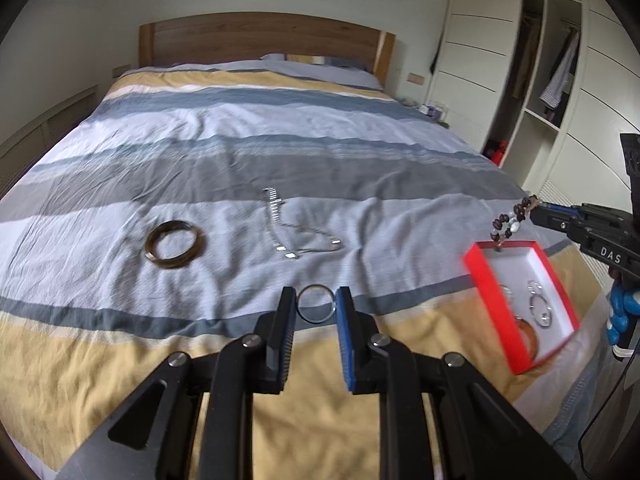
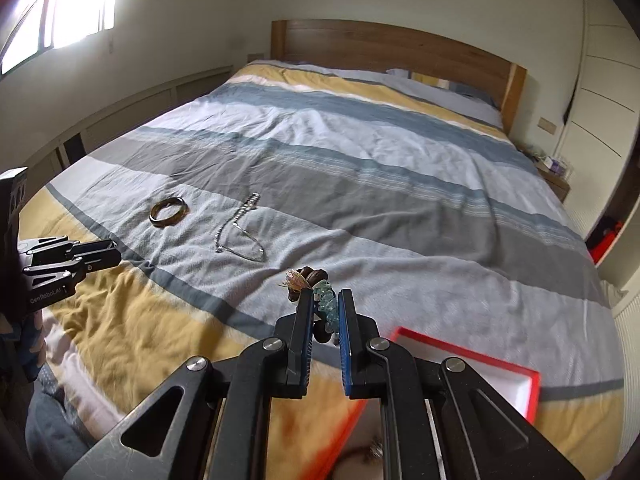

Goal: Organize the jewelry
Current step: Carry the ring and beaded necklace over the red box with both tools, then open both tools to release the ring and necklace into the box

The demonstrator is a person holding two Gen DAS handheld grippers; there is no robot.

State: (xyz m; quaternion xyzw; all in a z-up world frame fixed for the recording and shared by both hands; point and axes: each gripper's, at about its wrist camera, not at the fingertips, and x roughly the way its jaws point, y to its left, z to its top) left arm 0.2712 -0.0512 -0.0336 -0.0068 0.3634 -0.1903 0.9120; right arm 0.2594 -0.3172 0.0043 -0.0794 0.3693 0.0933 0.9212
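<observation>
My left gripper [image 1: 315, 304] is shut on a thin metal ring bangle [image 1: 315, 320], held above the bedspread. My right gripper [image 2: 326, 308] is shut on a beaded bracelet [image 2: 322, 296] of brown and pale blue beads, which hangs over the red box [image 1: 486, 292]; this bracelet also shows in the left wrist view [image 1: 508, 220]. The red box, white inside, holds silver rings [image 1: 540, 308] and an amber bangle [image 1: 530, 334]. A dark brown bangle [image 1: 175, 243] and a silver chain necklace [image 1: 292, 226] lie on the bed.
The bed [image 1: 240, 128] has a striped blue, grey and yellow cover and a wooden headboard [image 1: 260, 38]. A white wardrobe [image 1: 560, 80] stands at the right. A nightstand [image 2: 554, 176] sits by the bed's far right corner.
</observation>
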